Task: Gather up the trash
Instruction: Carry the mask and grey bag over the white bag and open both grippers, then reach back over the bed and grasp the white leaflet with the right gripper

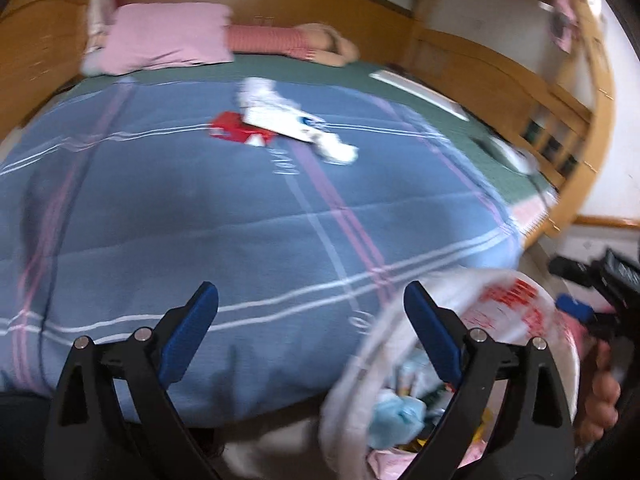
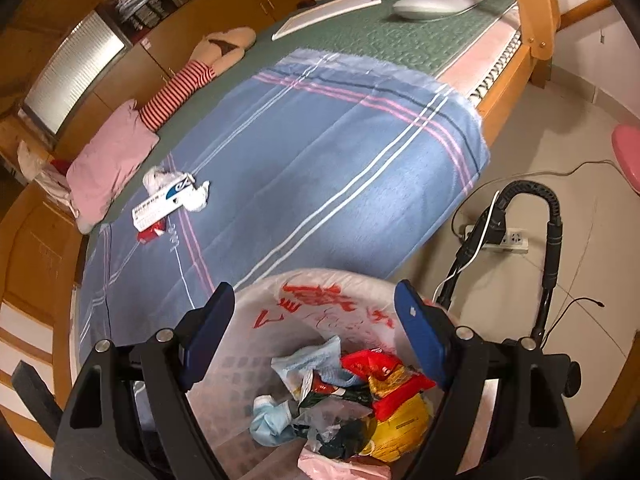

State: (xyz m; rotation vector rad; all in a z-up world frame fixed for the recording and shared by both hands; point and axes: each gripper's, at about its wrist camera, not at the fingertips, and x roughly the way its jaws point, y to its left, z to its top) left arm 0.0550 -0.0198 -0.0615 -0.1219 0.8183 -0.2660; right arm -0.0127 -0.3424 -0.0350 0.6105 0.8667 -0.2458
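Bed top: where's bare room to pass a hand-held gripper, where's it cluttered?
Bare: blue blanket from the trash cluster to its foot edge, and the near stretch by the bin bag. Crowded: white box, red wrapper and tissues beside the pink pillow.

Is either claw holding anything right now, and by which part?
Nothing is held. The left claw and the right claw are both open, with nothing between their fingers.

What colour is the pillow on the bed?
Pink; the pillow shows best in the right wrist view.
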